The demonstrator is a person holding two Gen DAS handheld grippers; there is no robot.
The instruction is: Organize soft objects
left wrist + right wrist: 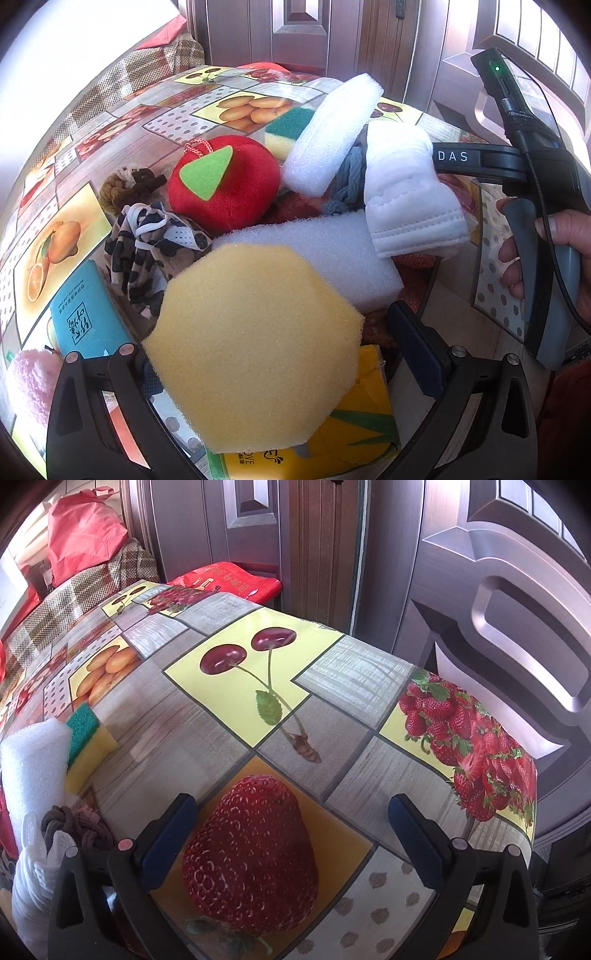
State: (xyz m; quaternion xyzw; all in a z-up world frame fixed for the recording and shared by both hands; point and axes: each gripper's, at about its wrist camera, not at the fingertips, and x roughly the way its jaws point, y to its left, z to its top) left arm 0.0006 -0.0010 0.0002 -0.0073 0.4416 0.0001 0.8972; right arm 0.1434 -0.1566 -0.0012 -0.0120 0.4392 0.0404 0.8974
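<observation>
**Containers.** The soft goods lie heaped on a fruit-print tablecloth (pixel 351 768). A dark curved edge shows beneath the white foam block (pixel 317 251); whether it is the rim of a tray cannot be told.

**Contents of the heap.**
- Red plush apple (pixel 221 181) with a green felt leaf
- Round white foam pad (pixel 328 136), leaning on a green-and-yellow scouring sponge (pixel 288 133)
- Blue-grey knitted cord (pixel 347 181)
- White quilted cloth (pixel 406 192)
- Leopard-print fabric (pixel 147 251)
- Brown rope knot (pixel 125 188)
- Pink towel (pixel 29 384), at the left edge

**Task item.** A yellow hexagonal sponge (pixel 255 343) sits nearest the left camera, between the fingers of the left gripper (pixel 291 321). The jaws stand wide. A gap separates the sponge from the right-side pad, and the other pad is mostly hidden behind it, so a hold cannot be confirmed.

**Right gripper.** The right gripper (pixel 291 801) is spread wide with nothing between its fingers, above a printed strawberry. In the left view a hand (pixel 569 258) holds its grip, and one finger reaches the quilted cloth.

**Writing.**
- "DAS" is printed on that finger.
- A blue pack (pixel 85 317) carries Chinese characters and small illegible print.
- A yellow pack (pixel 365 424) shows "OVE", partly hidden.
</observation>
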